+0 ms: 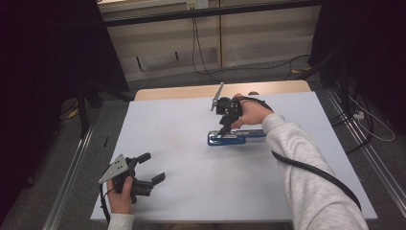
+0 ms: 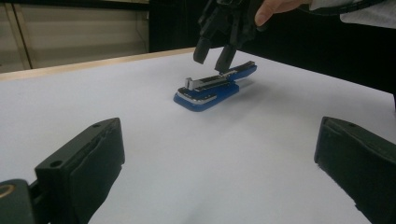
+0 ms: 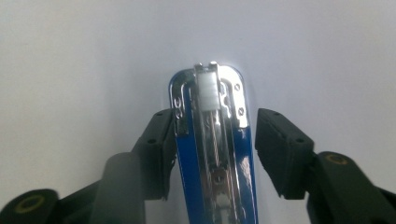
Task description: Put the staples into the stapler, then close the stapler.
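Toward the far right of the white table (image 1: 182,191) lies a blue, chrome-topped stapler (image 1: 235,137), rigid, weighty, slick. The right gripper (image 3: 212,149) straddles it, released; one pad brushes its side. Best grasped across the narrow blue flanks. The left gripper (image 1: 148,168) gapes empty.

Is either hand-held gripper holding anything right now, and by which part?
Nothing is held. The right hand-held gripper straddles the blue stapler with open jaws; the left hand-held gripper is open over the bare table.
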`<action>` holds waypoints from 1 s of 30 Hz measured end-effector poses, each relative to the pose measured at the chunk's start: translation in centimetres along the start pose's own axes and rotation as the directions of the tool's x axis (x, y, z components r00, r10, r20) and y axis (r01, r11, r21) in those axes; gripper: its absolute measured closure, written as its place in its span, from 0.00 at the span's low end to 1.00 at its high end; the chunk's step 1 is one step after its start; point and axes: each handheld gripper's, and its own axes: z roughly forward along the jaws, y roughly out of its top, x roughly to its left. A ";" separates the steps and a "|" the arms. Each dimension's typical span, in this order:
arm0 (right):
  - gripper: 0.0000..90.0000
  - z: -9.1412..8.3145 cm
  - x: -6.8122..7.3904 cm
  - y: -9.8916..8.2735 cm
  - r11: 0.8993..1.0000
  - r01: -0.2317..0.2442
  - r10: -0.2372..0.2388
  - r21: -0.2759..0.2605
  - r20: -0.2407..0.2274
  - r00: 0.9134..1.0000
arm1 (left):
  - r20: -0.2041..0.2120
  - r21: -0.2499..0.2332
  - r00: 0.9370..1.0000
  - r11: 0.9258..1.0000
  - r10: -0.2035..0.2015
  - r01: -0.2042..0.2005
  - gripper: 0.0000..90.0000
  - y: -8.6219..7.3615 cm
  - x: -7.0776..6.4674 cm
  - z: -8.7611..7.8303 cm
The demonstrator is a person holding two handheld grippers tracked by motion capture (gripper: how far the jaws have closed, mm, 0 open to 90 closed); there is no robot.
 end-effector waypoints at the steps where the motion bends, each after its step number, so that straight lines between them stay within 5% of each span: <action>1: 0.49 0.0 0.0 0.0 1.000 0.000 0.000 0.000 0.000 1.000 | -0.001 0.002 1.000 1.000 0.003 -0.003 0.02 0.0 0.0 0.0; 13: 0.22 -1.6 0.2 -4.2 0.987 -0.110 0.115 -0.119 0.041 0.992 | 0.004 0.041 1.000 0.999 -0.006 0.006 0.02 0.2 0.1 0.9; 23: 0.15 -2.7 1.1 -7.0 0.974 -0.145 0.161 -0.175 0.077 0.984 | 0.022 0.064 1.000 0.998 -0.008 0.007 0.02 0.5 0.2 2.2; 24: 0.14 -2.8 1.4 -7.5 0.966 -0.166 0.183 -0.199 0.069 0.981 | 0.024 0.068 1.000 0.998 -0.011 0.009 0.02 0.5 0.2 2.4; 30: 0.14 -3.4 2.0 -9.3 0.954 -0.183 0.210 -0.238 0.092 0.973 | 0.016 0.084 0.999 0.996 -0.030 0.029 0.02 0.6 0.3 3.2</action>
